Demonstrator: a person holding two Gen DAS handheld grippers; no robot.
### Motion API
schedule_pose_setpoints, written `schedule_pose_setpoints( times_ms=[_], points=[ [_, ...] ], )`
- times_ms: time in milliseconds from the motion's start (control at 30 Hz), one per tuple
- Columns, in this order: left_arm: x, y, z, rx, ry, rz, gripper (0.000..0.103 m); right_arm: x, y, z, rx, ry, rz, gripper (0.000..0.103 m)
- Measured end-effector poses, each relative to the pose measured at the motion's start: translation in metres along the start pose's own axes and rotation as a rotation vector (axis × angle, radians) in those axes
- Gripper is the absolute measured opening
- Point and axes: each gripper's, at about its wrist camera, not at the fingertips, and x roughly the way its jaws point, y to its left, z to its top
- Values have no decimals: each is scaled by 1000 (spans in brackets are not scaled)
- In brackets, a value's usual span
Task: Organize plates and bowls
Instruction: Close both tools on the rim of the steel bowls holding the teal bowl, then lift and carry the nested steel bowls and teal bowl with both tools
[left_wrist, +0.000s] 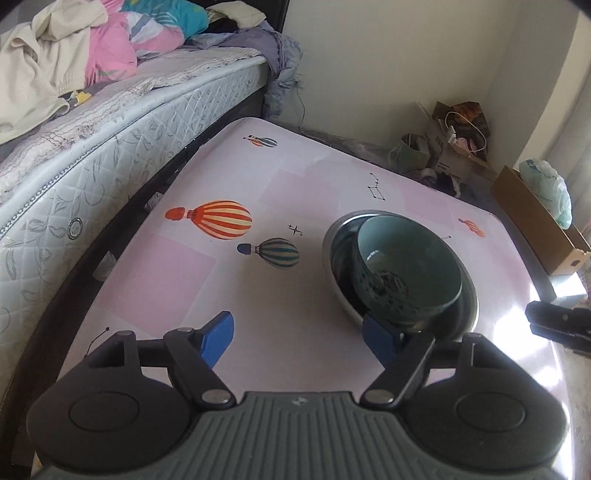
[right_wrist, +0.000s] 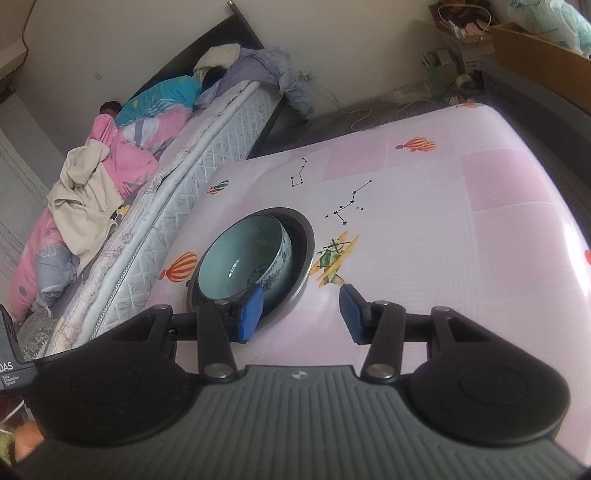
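Sitting out on the worktop (left_wrist: 155, 273), one teal ceramic bowl (left_wrist: 406, 266) nests tilted inside one shallow metal bowl (left_wrist: 467, 314), so that's two dishes, stacked, and no other dish in sight. The pink cloth under them carries hot-air balloons: five show from the left wrist, three from the right, with star patterns and a little plane.

Left gripper (left_wrist: 301, 338) next: its two blue fingers (left_wrist: 218, 338) stand wide apart with bare cloth between them, holding nothing; the right-hand finger sits at the near rim of the metal bowl, and whether it touches I cannot tell.

Right gripper (right_wrist: 304, 314): two blue fingers (right_wrist: 351, 314) again, spread partway, nothing gripped. Its left finger overlaps the near edge of the bowls in view, the other hangs over open cloth.

One bed (right_wrist: 221, 122) runs along the worktop's far side, heaped with pink, blue and cream bedding. Boxes and bags crowd the far corner.
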Motion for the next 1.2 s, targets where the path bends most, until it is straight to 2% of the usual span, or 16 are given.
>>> schedule_pose_setpoints(
  times_ms=[33,167,367,667,933,1200],
  points=[
    [6,1,5,-15,7,-7,75,11,-1,6,14,16,0,43],
    [30,5,17,-71,59,-24,55,46,-8,21,50,58,-6,38],
    [49,2,24,-77,91,-57,43,76,-10,28,61,112,-3,32],
    [68,-9,31,-61,120,-64,18,103,-14,30,61,163,18,18],
    [81,-15,32,-72,139,-48,13,117,-9,34,31,166,17,9],
    [87,-21,29,-69,134,-16,13,127,-8,35,13,156,19,8]
  ],
)
